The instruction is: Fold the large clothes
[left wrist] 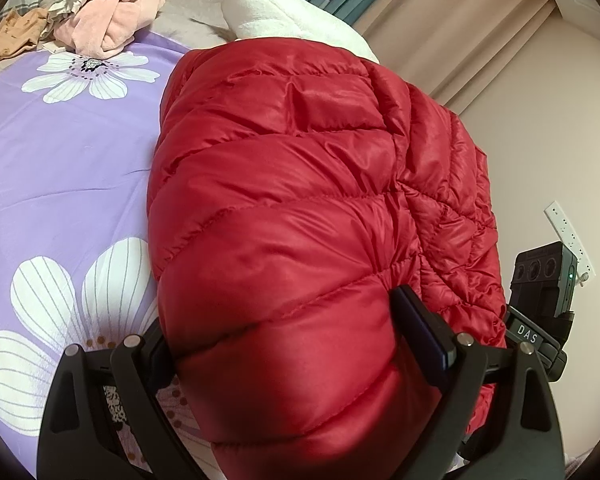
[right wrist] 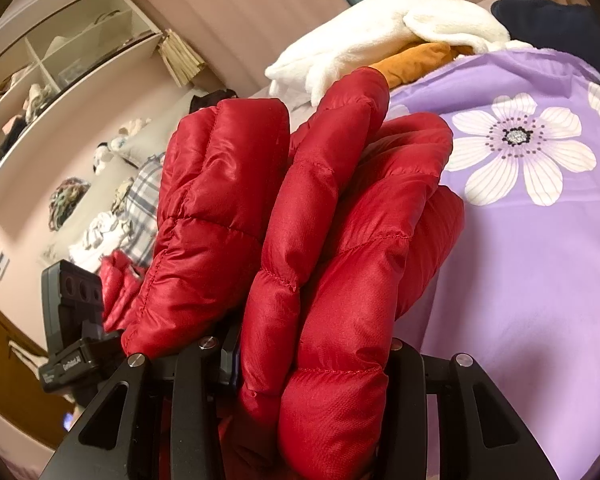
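Purple floral bedspread (left wrist: 60, 168); red jacket (left wrist: 300, 200) apparently clamped, hiding both tongs' tips.

Left tongs (left wrist: 288, 344): red jacket (left wrist: 300, 184) is burying the left finger's pad.
Right tongs (right wrist: 300, 344): jacket folds are swallowing both fingertips.
Jacket hem: running off the bottom edge.
Shelf (right wrist: 60, 60) contents: blurring, too small to name.

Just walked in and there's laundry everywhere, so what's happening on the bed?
A person is folding a red puffer jacket with two handheld grippers. The left gripper is clamped on one puffy edge, and the right gripper pinches bunched layers of it. It sits over the purple floral bedsheet, with a white fleece and a pink clothes pile behind.
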